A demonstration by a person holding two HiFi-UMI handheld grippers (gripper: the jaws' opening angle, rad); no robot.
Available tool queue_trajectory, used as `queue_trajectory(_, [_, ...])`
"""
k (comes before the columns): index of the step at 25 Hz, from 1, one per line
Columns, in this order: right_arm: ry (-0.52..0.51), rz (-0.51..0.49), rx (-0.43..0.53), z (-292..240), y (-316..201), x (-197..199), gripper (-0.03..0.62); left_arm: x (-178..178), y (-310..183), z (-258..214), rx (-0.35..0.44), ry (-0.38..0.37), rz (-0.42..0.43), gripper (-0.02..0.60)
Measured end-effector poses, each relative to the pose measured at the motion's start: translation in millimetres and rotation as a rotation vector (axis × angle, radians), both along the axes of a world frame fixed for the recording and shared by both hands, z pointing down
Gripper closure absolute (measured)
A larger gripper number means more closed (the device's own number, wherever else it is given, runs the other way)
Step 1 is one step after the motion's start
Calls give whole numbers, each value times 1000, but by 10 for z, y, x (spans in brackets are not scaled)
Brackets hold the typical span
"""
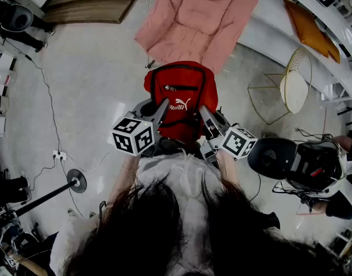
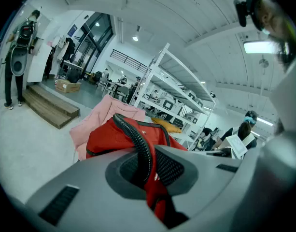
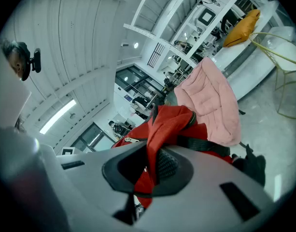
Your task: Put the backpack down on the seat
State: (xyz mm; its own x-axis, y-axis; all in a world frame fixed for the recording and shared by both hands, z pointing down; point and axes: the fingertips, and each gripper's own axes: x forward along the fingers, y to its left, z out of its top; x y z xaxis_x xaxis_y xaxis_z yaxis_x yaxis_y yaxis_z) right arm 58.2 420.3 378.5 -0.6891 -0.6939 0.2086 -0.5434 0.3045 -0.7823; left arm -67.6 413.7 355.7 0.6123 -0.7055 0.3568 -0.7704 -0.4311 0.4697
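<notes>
A red backpack point(image 1: 181, 96) with black trim hangs in the air between my two grippers, just in front of the pink folding chair point(image 1: 196, 19). My left gripper point(image 1: 162, 109) is shut on the backpack's left side, its jaws pinching red fabric and a black ribbed strap point(image 2: 138, 144). At the bag's right side my right gripper point(image 1: 203, 112) is shut on a fold of red fabric point(image 3: 160, 134). The pink chair's padded seat point(image 2: 102, 115) lies just beyond the bag, and the chair point(image 3: 213, 98) also shows in the right gripper view.
A gold wire chair point(image 1: 290, 85) with a white seat stands to the right. An orange cushion point(image 1: 310, 22) lies on the white bench behind. Wooden steps point(image 1: 89, 2) are at the far left. A cable and power strip point(image 1: 59, 154) and a stand base point(image 1: 77, 181) lie on the floor at left.
</notes>
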Motion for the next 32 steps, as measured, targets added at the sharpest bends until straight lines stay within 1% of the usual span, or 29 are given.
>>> queue_trajectory(7, [16,1,-23,42,65,-148,554,-123,67,32,-20,-9,14,534])
queue_trajectory(13, [26,4,-23,19,-17,-93,554,-73,-7,-3,-26,-8,17,534])
queue_trajectory(19, [26,6,6,-12,29,-407,554,-392,56,-14,-10,20,10,534])
queue_trajectory(32, [31,49,15,-8,59,-851,554,-841,65,-13,8,22,49,534])
